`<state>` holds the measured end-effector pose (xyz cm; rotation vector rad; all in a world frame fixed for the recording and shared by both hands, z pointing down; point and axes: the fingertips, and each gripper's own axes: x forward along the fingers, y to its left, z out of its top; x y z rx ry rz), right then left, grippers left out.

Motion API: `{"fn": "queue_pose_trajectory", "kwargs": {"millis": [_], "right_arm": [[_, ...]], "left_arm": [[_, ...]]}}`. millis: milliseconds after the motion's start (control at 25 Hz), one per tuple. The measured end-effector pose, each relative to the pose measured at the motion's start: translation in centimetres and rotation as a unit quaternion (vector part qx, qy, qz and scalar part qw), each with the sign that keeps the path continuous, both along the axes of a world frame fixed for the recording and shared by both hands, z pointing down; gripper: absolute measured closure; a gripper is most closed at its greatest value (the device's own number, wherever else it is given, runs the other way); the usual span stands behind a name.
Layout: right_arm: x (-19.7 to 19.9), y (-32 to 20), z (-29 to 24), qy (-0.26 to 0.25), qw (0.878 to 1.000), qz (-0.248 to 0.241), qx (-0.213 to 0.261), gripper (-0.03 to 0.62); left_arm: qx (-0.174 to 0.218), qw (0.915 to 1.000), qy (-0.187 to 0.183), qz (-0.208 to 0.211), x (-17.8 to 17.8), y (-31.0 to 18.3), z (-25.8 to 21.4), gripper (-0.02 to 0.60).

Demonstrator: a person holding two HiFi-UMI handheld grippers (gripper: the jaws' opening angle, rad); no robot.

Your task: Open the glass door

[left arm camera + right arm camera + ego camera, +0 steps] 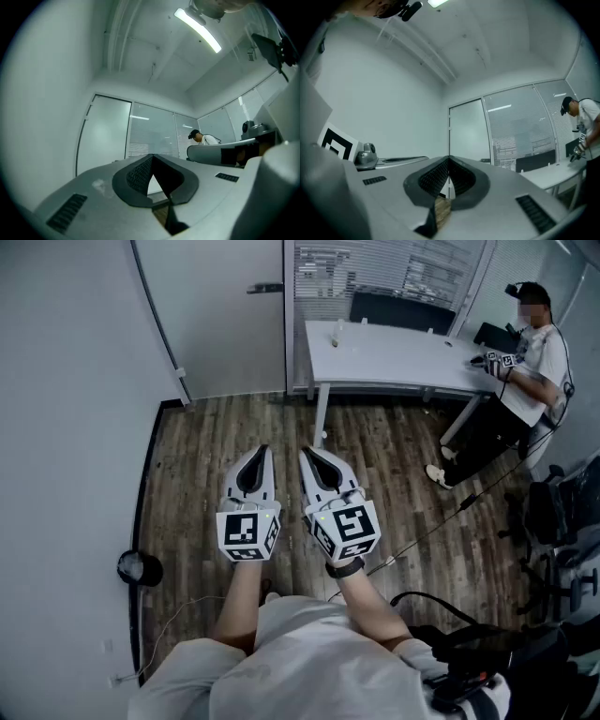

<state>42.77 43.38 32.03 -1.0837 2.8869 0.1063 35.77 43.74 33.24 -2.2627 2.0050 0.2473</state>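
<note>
The glass door [220,324] stands at the far side of the room, well apart from both grippers, and looks closed. Its pane is frosted, its top is cut off by the head view's edge, and its dark handle [265,287] shows only as a small bar near its right side. The left gripper [262,452] and the right gripper [306,455] hover side by side above the wooden floor [206,437], pointing roughly toward the far wall. Each gripper view shows its fingers clenched tip to tip with nothing between them; only a sliver of floor shows through the gap behind the pads. To the right, a white desk [394,357] carries a few things too small to name, and a person [534,343] is at its right end. A round dark thing [139,568] at the foot of the left wall is hard to make out.
</note>
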Motion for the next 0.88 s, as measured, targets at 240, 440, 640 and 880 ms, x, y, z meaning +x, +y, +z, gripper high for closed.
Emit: {"fn": "queue_pose_trajectory", "kwargs": {"millis": [240,440,640,880], "right_arm": [[-0.8,1.0,0.3,0.005,1.0,-0.001,0.002,0.592],[-1.6,1.6,1.2,0.005,1.0,0.009,-0.008,0.591],[-3.7,2.3,2.1,0.003,1.0,0.01,-0.022,0.592],[-8.3,3.0,1.9,-0.01,1.0,0.001,-0.029,0.592]], "left_arm": [[-0.004,0.9999,0.016,0.0,-0.8,0.6,0.6,0.58],[-0.014,0.9997,0.021,0.007,-1.7,1.6,1.7,0.58],[-0.02,0.9996,0.02,0.01,-3.7,3.0,2.4,0.58],[-0.033,0.9993,0.016,0.0,-8.1,4.0,2.2,0.58]]}}
